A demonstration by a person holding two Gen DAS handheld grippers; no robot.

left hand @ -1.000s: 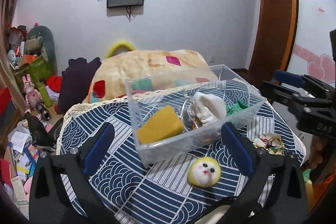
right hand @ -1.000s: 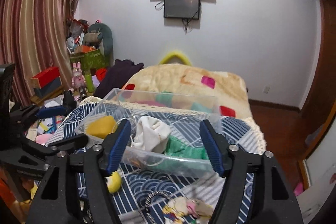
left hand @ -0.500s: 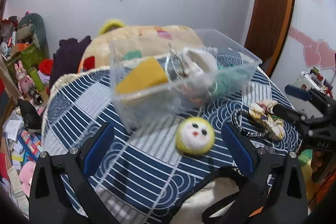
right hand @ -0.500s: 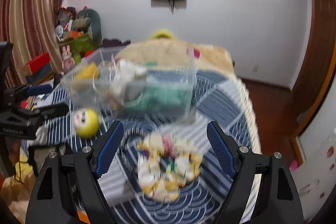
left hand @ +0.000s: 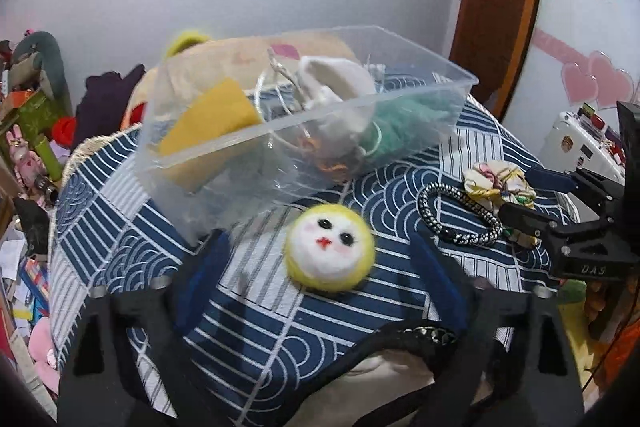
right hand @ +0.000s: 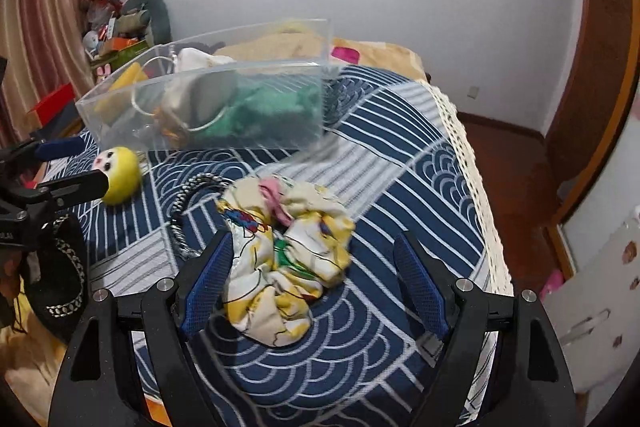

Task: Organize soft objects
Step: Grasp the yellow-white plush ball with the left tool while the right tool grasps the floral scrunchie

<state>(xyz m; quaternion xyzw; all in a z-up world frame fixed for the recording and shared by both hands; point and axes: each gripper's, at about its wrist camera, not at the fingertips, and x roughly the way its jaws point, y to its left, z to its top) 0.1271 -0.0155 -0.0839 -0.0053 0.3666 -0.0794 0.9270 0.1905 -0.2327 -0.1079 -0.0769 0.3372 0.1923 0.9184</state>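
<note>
— Left hand-held gripper [left hand: 320, 267]?
— Spread, yellow ball [left hand: 330, 248] between its fingers.
— Right hand-held gripper [right hand: 312, 279]?
— Spread around the scrunchie [right hand: 286, 257]; clear bin [right hand: 208, 99] at 11 o'clock.

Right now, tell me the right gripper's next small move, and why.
Probably ease the right gripper down and shut on the floral scrunchie. It is open, the scrunchie lies loose on the cloth between its fingers, and the clear bin behind already holds other soft things.
</note>
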